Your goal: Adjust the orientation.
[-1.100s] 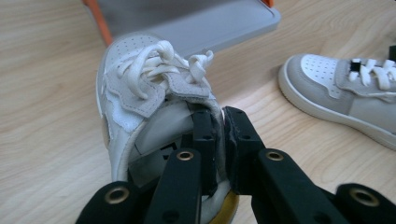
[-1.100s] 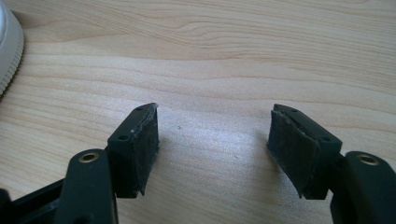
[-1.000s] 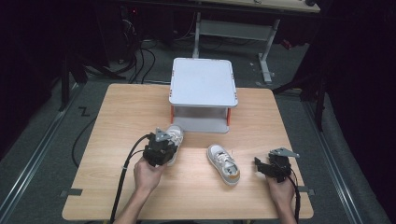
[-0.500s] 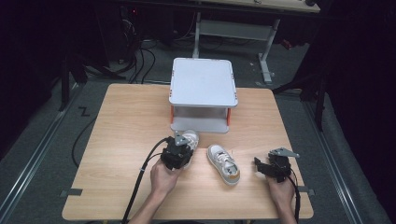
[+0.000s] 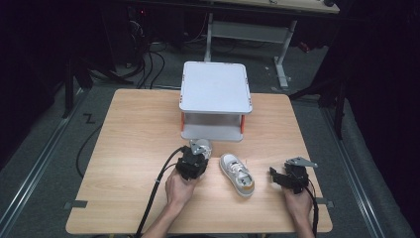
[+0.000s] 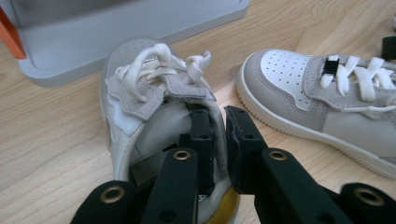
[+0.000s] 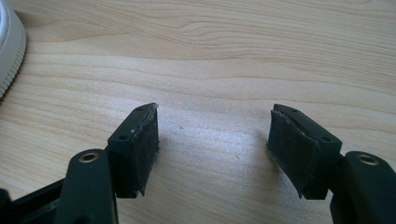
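grey shelf stand [image 5: 215, 94], wooden table [image 5: 129, 139]

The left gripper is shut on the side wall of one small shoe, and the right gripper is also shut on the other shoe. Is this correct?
Not quite. The left gripper is shut on the side wall of one shoe, but the right gripper stands open over bare table, holding nothing, as the right gripper view shows. The other shoe lies free between the hands.

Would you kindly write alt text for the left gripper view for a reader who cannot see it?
The left gripper pinches the side wall of a grey and white shoe on a wooden table. A second shoe lies at right, and a grey shelf unit stands behind.
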Motion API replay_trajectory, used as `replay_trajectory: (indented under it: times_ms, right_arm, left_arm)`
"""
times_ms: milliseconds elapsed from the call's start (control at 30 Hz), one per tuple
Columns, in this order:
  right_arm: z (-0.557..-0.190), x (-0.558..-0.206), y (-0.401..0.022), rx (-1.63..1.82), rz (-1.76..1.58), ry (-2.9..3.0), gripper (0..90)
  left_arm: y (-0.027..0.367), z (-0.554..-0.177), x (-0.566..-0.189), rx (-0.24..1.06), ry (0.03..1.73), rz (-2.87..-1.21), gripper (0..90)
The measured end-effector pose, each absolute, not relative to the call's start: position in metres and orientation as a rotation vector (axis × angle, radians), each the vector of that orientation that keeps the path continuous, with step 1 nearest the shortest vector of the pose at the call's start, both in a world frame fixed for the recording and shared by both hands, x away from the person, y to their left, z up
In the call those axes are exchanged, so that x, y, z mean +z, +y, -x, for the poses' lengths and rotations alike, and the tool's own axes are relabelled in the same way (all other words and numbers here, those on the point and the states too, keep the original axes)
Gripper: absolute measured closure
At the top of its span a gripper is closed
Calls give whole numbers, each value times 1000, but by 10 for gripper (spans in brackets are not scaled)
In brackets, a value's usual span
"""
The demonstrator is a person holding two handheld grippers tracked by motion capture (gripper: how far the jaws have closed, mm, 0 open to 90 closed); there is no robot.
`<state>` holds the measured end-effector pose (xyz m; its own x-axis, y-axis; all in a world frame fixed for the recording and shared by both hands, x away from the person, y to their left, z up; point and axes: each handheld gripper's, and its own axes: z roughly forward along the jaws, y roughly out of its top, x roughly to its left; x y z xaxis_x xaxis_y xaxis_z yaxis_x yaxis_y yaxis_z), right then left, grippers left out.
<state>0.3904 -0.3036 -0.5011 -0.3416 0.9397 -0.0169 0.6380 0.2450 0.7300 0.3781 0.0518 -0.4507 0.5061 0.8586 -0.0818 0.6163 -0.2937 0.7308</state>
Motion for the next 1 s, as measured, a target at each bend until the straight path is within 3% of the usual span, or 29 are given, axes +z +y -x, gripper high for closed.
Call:
replay_trajectory:
  times_ms: [400, 567, 800, 1000]
  right_arm:
    - [-390, -501, -304, 882, -1438, 2065, 338]
    - [-391, -501, -304, 881, -1439, 2064, 338]
    - [-390, -501, -304, 881, -1439, 2064, 338]
    - [-390, -501, -304, 881, -1439, 2064, 338]
  left_arm:
    - [51, -380, -452, 361, 1165, -2051, 691]
    - [48, -379, -451, 363, 1156, -2050, 541]
    - [50, -379, -451, 322, 1145, -2020, 418]
    - [55, -377, -446, 317, 1133, -1997, 386]
